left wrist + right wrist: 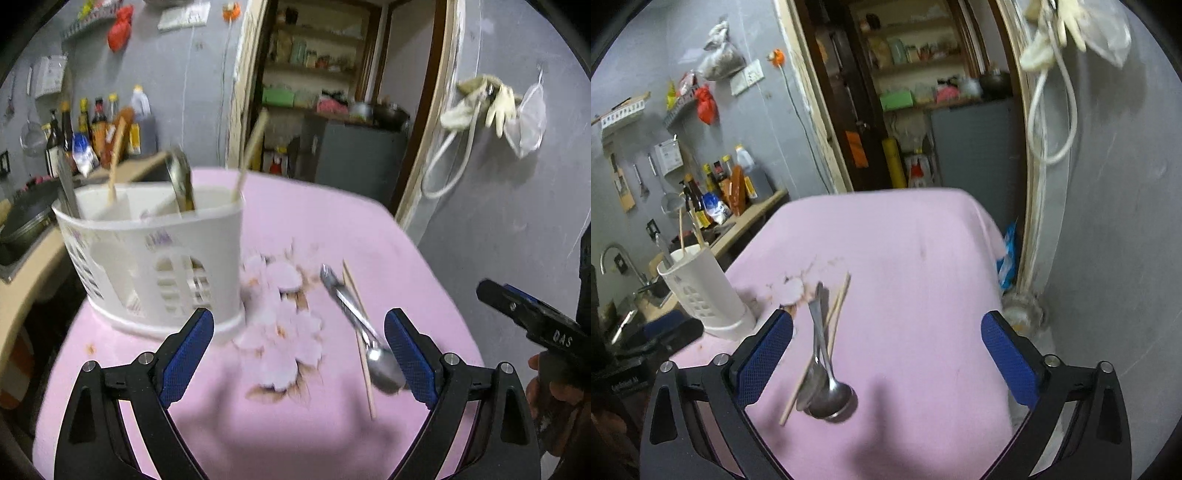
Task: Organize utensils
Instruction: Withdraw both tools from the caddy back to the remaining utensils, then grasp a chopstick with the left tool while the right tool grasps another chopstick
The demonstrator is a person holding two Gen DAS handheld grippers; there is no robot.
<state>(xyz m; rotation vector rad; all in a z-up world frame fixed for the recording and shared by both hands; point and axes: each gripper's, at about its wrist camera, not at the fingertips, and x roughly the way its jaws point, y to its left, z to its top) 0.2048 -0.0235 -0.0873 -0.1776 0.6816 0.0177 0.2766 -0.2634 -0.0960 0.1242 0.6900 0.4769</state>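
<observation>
Left wrist: left gripper [298, 354] wide open, empty; right gripper [886, 358] likewise.

I count two spoons [827, 384] lying loose on the worktop [923, 258], with what looks like two chopsticks [836, 314] beside them, though blur makes that uncertain. One white holder [155, 258] carries two more chopsticks [251, 155] and one spoon [181, 177].
</observation>
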